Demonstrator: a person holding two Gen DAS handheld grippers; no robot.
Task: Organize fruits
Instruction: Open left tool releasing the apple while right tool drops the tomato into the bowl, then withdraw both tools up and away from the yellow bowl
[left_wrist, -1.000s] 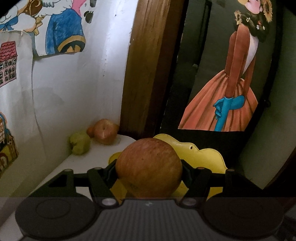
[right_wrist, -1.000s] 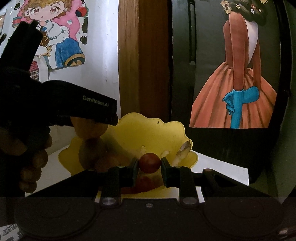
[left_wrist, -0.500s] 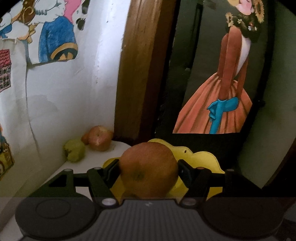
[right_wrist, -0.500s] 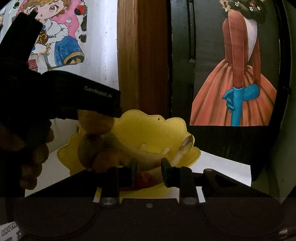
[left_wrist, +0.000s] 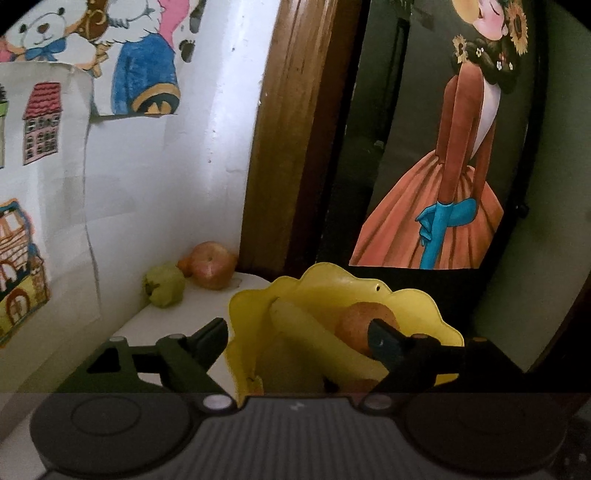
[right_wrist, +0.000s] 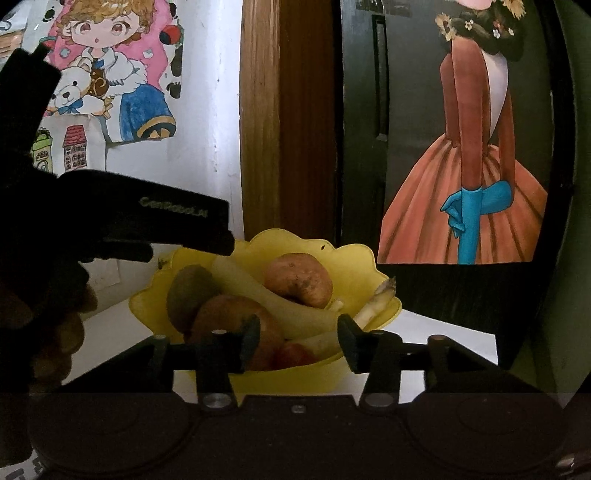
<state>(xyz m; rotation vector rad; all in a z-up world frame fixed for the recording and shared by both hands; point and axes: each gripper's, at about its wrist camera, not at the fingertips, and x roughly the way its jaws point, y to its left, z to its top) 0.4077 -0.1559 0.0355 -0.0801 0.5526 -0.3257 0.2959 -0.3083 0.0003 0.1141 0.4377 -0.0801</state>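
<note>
In the middle of the right wrist view, the yellow bowl (right_wrist: 369, 258) holds a banana (right_wrist: 251, 291), apples and a small red fruit (right_wrist: 295, 354). The right gripper (right_wrist: 297, 341) is wide open, holding nothing. In the lower middle of the left wrist view, the left gripper (left_wrist: 297, 339) is wide open too, with an apple (left_wrist: 354, 325) in the bowl.

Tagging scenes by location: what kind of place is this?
Likely a home, perhaps a child's room: hand-coloured drawings taped to a white wall, a wooden door frame, a yellow fruit bowl on a small table.
</note>
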